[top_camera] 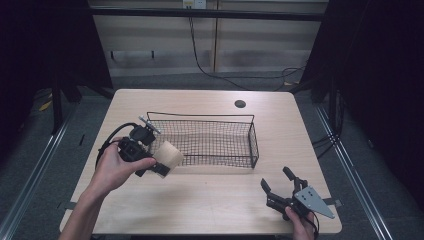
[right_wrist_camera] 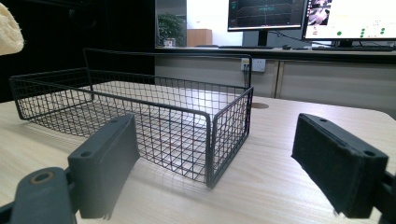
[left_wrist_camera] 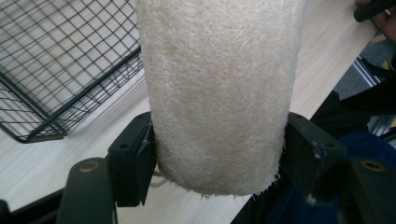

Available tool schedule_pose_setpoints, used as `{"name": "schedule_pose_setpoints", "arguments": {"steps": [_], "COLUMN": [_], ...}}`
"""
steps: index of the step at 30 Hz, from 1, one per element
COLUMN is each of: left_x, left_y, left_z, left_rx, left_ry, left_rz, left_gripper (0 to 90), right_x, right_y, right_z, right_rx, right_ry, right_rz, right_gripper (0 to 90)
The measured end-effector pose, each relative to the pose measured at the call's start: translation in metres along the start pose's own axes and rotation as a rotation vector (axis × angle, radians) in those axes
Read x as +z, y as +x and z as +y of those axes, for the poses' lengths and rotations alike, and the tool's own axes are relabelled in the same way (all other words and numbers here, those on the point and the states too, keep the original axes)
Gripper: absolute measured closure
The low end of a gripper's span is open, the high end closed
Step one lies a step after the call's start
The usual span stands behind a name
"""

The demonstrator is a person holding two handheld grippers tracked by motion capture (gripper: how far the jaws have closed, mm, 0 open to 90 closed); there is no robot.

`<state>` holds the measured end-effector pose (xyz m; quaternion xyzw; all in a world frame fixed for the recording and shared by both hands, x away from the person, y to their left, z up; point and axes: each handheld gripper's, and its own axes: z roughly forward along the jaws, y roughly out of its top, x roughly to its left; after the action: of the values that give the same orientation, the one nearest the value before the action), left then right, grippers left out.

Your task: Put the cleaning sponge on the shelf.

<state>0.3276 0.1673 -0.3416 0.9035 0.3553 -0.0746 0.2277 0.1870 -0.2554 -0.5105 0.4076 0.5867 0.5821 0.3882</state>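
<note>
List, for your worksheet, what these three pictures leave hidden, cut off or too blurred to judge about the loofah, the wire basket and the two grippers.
- Loofah: its top end is cut off by the upper edge of the left gripper view; in the right gripper view just a corner shows at the left edge.
- Left gripper: in the high view the hand and the loofah hide its jaws.
- Wire basket: cropped by the left gripper view's edge.
- Right gripper: body partly cut off by the high view's bottom edge.

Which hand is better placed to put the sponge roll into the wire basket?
Left. Its gripper already clamps the sponge roll right beside the basket, at its near left corner. The right gripper is open, holds nothing, and rests near the table edge, apart from the basket.
</note>
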Motion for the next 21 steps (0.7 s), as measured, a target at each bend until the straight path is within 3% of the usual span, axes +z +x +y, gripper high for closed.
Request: {"name": "schedule_pose_setpoints", "arguments": {"steps": [6,11,15,21], "left_x": [-0.005,-0.010,-0.008,-0.009], "left_y": [0.007,0.015,0.019,0.023], "left_z": [0.006,0.014,0.020,0.029], "left_rx": [-0.012,-0.060,-0.131,-0.177], "left_ry": [0.019,-0.004,-0.015,-0.012], "left_rz": [0.012,0.025,0.057,0.077], "left_gripper": [32.2,32.2,32.3,32.2], "right_x": [0.000,0.000,0.000,0.000], "right_y": [0.000,0.000,0.000,0.000], "right_z": [0.000,0.000,0.000,0.000], "right_rx": [0.000,-0.002,-0.001,-0.003], "right_ry": [0.000,0.000,-0.001,-0.001], "right_rz": [0.000,0.000,-0.001,-0.001], "right_gripper": [13.7,13.7,13.7,13.7]}}
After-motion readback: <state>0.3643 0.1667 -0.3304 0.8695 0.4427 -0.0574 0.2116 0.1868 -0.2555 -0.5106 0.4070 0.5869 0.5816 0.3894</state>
